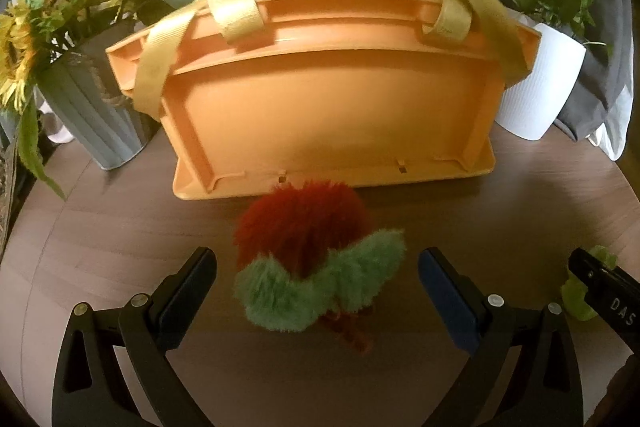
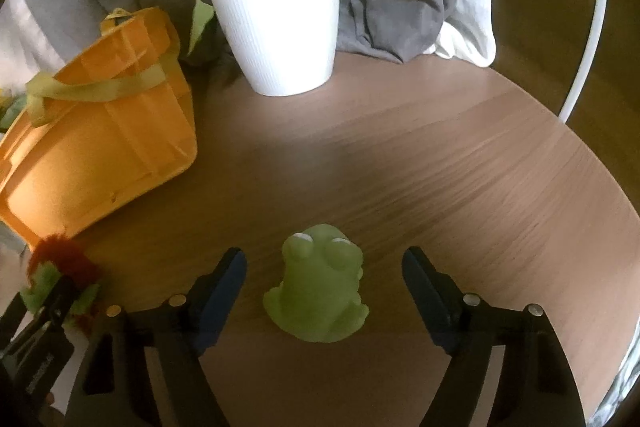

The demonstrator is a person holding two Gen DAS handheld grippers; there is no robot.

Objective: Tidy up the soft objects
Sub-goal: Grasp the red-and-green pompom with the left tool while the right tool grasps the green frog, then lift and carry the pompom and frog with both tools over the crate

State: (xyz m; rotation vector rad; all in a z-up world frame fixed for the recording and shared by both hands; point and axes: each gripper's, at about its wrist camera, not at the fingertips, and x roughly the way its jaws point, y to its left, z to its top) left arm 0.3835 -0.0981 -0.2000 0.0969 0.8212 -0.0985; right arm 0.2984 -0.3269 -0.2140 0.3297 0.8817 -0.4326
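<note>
Nothing is binned yet: your left claw and right claw, both wide open and empty, straddle the plush strawberry and green frog, the orange basket at twelve o'clock.

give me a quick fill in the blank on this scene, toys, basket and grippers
1. The fluffy toy between the open left gripper fingers is red and ____.
2. The right gripper is open around a green ____ toy.
3. The basket with fabric straps is ____ in colour.
4. The leafy plant stands in a ____ pot.

Missing words: green; frog; orange; white
</note>
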